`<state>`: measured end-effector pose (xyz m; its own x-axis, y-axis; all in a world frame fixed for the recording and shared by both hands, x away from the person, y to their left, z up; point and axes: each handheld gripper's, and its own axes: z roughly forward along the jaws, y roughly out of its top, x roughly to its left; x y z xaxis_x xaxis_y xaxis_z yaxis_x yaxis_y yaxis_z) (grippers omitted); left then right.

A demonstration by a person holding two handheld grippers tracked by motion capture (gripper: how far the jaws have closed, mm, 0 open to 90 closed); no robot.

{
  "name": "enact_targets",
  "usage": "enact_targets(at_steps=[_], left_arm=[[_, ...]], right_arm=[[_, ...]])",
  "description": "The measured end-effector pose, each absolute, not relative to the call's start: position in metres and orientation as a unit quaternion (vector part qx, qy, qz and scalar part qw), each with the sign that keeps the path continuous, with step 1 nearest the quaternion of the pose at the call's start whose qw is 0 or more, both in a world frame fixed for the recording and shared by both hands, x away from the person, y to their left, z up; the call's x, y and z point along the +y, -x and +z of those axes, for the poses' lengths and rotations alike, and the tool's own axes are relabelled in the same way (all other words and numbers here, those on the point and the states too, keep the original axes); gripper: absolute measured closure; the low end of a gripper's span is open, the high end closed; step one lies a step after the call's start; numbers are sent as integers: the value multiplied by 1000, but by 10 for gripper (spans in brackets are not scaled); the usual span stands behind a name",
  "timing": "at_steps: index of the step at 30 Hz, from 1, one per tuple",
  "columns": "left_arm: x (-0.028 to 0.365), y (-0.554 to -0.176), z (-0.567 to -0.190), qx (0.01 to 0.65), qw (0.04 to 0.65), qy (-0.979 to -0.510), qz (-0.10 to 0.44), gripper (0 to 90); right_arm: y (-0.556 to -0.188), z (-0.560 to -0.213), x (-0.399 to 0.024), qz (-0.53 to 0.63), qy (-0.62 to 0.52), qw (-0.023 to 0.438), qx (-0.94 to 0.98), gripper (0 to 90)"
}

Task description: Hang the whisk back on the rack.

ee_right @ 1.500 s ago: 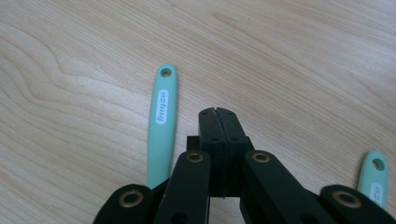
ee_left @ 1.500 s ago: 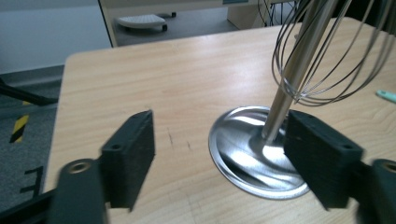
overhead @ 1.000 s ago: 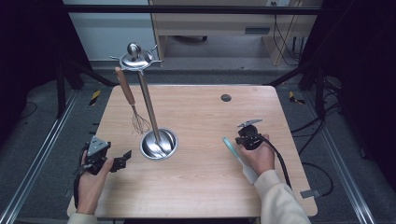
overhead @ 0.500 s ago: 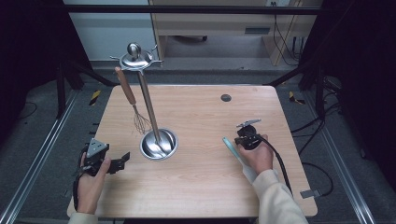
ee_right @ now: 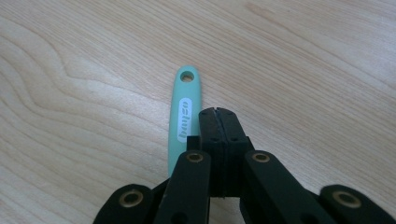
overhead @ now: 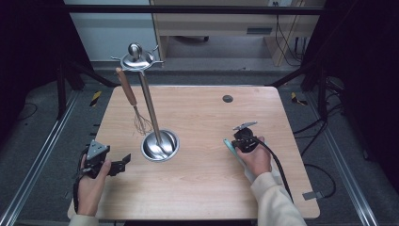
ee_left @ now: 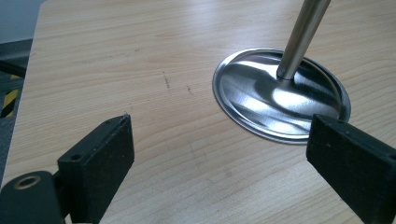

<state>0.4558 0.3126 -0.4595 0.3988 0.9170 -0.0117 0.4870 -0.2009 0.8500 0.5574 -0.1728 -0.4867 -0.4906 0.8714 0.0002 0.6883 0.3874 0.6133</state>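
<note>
A steel utensil stand [overhead: 160,146] with a round base [ee_left: 280,95] rises left of the table's middle. A wooden-handled whisk [overhead: 129,94] hangs from the stand's top. My left gripper [overhead: 121,163] sits near the table's front left, open wide [ee_left: 224,154], facing the base with nothing between its jaws. My right gripper [overhead: 241,137] rests at the right side, its jaws pressed shut [ee_right: 217,114] on nothing. A teal utensil handle [ee_right: 184,116] with a hanging hole lies flat on the wood just beside those jaws, partly hidden under the hand [overhead: 229,145].
The wooden table [overhead: 197,108] has a small dark cable hole [overhead: 227,98] at the back right. A black cable [overhead: 277,165] trails from the right gripper over the near right edge. Black frame rails run along both sides.
The left hand and its gripper have drifted slightly toward the near edge. The right gripper has barely moved.
</note>
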Motion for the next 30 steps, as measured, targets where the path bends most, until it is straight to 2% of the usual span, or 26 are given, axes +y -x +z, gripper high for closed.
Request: enact_targets(at_steps=[20, 30], left_arm=[[311, -456, -460, 479, 405, -734, 260, 74], [313, -456, -460, 481, 406, -733, 259, 74]], right_arm=[[-536, -483, -142, 273, -402, 136, 863, 900], [-531, -464, -132, 244, -354, 136, 893, 900]])
